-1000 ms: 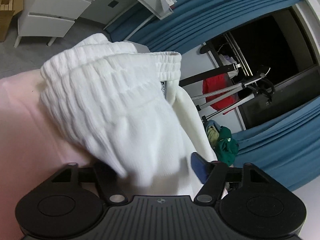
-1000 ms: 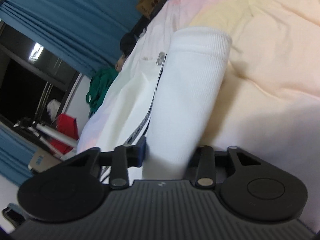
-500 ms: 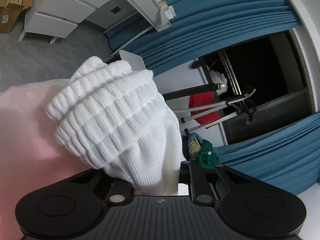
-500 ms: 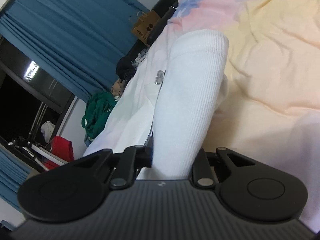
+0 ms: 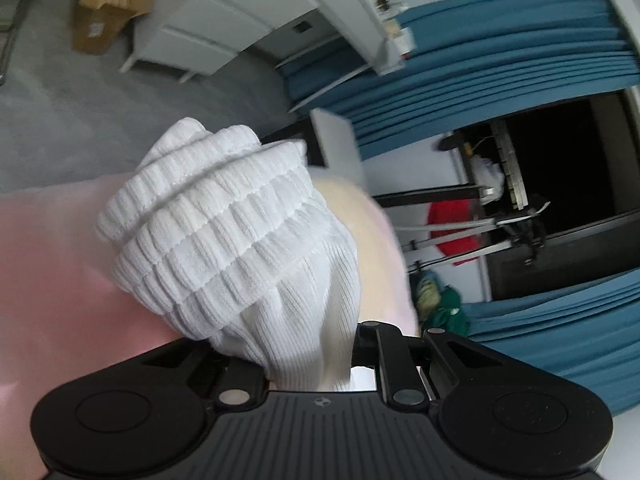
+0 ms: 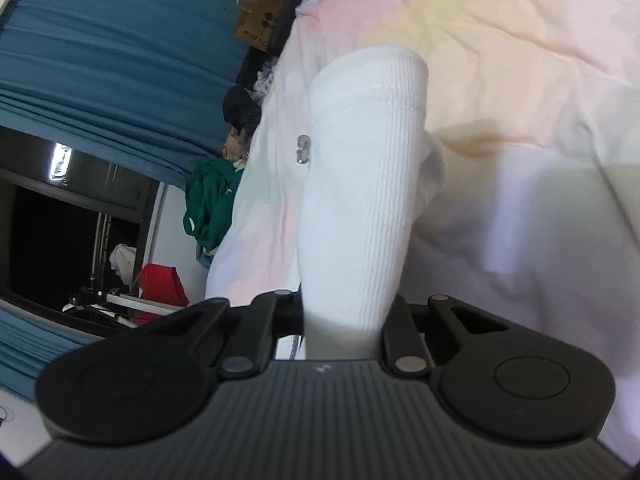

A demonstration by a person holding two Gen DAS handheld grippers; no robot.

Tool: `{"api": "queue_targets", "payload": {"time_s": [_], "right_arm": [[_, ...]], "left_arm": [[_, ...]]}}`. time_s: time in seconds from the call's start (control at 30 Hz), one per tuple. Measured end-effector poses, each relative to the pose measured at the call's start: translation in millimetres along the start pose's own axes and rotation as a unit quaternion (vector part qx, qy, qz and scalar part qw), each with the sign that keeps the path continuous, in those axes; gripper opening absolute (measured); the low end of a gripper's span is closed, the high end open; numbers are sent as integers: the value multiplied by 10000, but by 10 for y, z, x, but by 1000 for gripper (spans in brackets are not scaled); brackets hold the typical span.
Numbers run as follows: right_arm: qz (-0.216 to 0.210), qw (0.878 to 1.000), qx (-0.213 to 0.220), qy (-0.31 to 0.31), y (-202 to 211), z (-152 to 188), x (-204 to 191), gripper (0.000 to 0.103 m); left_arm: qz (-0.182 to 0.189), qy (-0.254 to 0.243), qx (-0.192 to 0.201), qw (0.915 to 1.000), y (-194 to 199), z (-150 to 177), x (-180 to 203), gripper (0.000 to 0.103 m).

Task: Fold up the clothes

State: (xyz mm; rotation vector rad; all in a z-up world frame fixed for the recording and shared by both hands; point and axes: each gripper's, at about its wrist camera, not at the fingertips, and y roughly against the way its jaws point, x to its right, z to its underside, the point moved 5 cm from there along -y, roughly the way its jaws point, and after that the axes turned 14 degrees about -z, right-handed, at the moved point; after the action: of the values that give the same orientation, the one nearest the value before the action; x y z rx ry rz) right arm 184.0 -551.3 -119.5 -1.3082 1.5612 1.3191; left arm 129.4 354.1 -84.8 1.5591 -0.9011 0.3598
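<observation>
Garment: we hold a white ribbed knit garment (image 5: pixel 256 248) at two places; it hangs over the pastel pink and yellow bed cover (image 6: pixel 520 40).
Left gripper (image 5: pixel 308 360): the jaws stand narrow and are shut on the cloth just below the gathered elastic waistband (image 5: pixel 208 216), which bunches in thick ridges in front of the jaws.
Right gripper (image 6: pixel 344 320): the jaws are closing to a narrow gap, and the ribbed cuff end (image 6: pixel 368 152) is pressed between them; the cuff stands straight up in front of the jaws.
Place of the garment: it is in both jaws, and beyond the right jaws more white cloth lies on the bed cover.
Step in hand: we judge that we lift the garment by its two ends, to stretch it before a fold.
Next move: we think both ends must go apart until the cloth is flat, then come down on the bed cover beyond the jaws, one end over the other.
Care: the left grip is bunched, so the waistband may come down twisted.
</observation>
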Motion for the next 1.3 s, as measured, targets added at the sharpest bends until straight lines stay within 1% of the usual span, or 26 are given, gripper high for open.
{"api": "queue_targets", "payload": {"time_s": [0.1,0.2,0.3,0.37,0.4,0.43,0.47,0.5,0.53,0.57,0.63,0.73,0.8,0.87,0.9,0.93,0.97,1.03,1.1,1.2,1.23,1.3], "right_arm": [[165,9998,-72,-18,57,17,105,16],[342,9992,-214,-63,13,24,219,16],[403,9989,-256,26,-24,49,230,16],[378,9989,-259,25,-29,64,231,17],[364,9990,-268,-17,-31,62,241,17],[347,9989,-293,-62,-39,62,256,18],[329,9989,-322,-107,-49,62,272,20],[333,9987,-353,-152,-57,58,295,20],[334,9984,-396,-207,-63,61,324,22],[338,9980,-438,-294,-69,62,358,22],[248,9972,-473,-527,-67,51,419,24],[110,9957,-495,-776,-69,50,456,31],[46,9952,-514,-827,-94,57,442,37],[-13,9955,-530,-785,-112,61,403,47],[-36,9957,-538,-748,-119,65,382,50],[-54,9960,-549,-696,-131,69,363,54],[-70,9963,-561,-640,-145,74,343,54],[-76,9970,-590,-488,-174,75,336,54],[-78,9975,-619,-331,-203,75,332,54],[-140,9978,-583,-285,-227,50,367,53],[-148,9978,-573,-297,-229,40,378,53],[-132,9978,-595,-258,-243,24,372,52]], "left_arm": [[-427,14,-305,9986,-89,-32,-184,18],[-569,44,-470,9973,-143,-66,-277,22],[-713,-248,-361,9965,-72,-56,-244,28],[-844,-517,-238,9948,10,28,-217,34],[-930,-664,-188,9933,50,77,-200,40],[-1057,-821,-116,9909,100,119,-181,44],[-1221,-946,-7,9880,164,173,-163,47],[-1364,-1069,124,9848,234,221,-141,54],[-1454,-1211,307,9815,317,265,-104,59],[-1527,-1398,502,9770,401,317,-53,62],[-1615,-1762,846,9673,502,415,96,72],[-1720,-2196,1206,9527,585,625,246,77],[-1929,-2485,1424,9385,573,729,374,77],[-2081,-2718,1590,9260,539,822,492,77],[-2108,-2758,1647,9232,525,846,510,78],[-2132,-2758,1672,9223,521,858,515,79],[-2150,-2732,1682,9224,511,862,511,80],[-2153,-2564,1632,9281,467,829,468,80],[-2106,-2352,1527,9365,410,761,437,80],[-2000,-2023,1118,9521,272,591,356,80],[-2001,-1920,965,9559,236,541,310,80],[-2034,-1849,613,9595,209,496,214,80]]}}
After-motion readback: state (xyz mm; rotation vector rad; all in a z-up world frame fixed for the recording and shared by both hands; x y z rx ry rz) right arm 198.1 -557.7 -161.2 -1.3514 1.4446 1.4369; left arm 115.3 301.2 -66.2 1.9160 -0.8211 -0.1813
